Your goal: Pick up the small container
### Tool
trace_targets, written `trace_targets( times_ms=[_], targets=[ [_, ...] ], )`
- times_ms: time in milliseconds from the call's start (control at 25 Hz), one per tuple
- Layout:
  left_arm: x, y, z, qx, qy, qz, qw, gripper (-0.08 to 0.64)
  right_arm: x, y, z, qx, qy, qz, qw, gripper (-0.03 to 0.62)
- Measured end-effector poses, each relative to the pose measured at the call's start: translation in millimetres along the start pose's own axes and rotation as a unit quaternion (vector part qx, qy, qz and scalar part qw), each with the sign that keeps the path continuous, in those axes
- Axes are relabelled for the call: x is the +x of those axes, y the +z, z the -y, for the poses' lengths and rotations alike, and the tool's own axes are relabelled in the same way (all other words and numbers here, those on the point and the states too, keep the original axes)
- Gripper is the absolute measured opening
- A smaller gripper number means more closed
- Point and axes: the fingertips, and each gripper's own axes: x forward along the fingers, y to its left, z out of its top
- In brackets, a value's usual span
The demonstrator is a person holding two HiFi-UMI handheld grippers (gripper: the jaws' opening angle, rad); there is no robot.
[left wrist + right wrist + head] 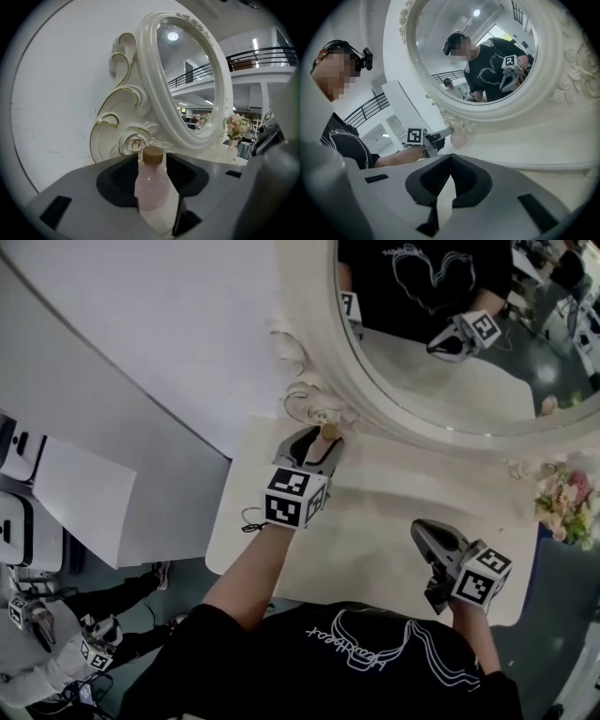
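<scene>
Your left hand-held gripper [317, 444] is spread, w/ the small container [151, 185] standing btw its jaws. The pads sit close on both sides, but I don't see them clearly pressing. So the container lies dead ahead of that gripper, not off to either side. It's at the far left of the bench [375, 521], just beside the carved foot of the mirror [314, 343]. Its long axis is upright: tan cap on top, pink body below, base on the bench. The jaws flank the body below the cap, so I'd judge the next move is a squeeze, then a straight lift. Mind the scrollwork close behind it.

Your right hand-held gripper [450, 159] is pressed together w/ nothing in it, at the near right of the bench, well apart from the container. Left is plainly the nearer one.

Count: 1 small container, 2 hand-held grippers, 1 mirror, 1 bunch of flowers [565, 502] at the far right. The gripper in the glass is only a reflection, not a 3rd.
</scene>
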Motion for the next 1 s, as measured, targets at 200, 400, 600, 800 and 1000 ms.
trace_targets(
  times_ms=[200, 400, 600, 800, 1000],
  targets=[
    [8, -2, -1, 0.026, 0.001, 0.004, 0.9997, 0.155, 3, -1, 6, 0.012, -0.016, 0.004, 1.000, 0.006],
    [8, 2, 2, 0.044, -0.002, 0.017, 0.9989, 0.147, 9, -3, 6, 0.005, -0.013, 0.004, 1.000, 0.006],
    [7, 4, 4, 0.052, -0.006, 0.025, 0.9983, 0.144, 13, -2, 8, 0.009, -0.020, 0.006, 1.000, 0.006],
    [6, 1, 6, 0.049, -0.007, 0.029, 0.9984, 0.144, 18, 0, 5, 0.010, -0.023, 0.011, 1.000, 0.006],
    [7, 4, 3, 0.042, -0.008, 0.029, 0.9987, 0.143, 19, -1, 5, 0.015, -0.027, 0.015, 0.999, 0.006]
  ],
)
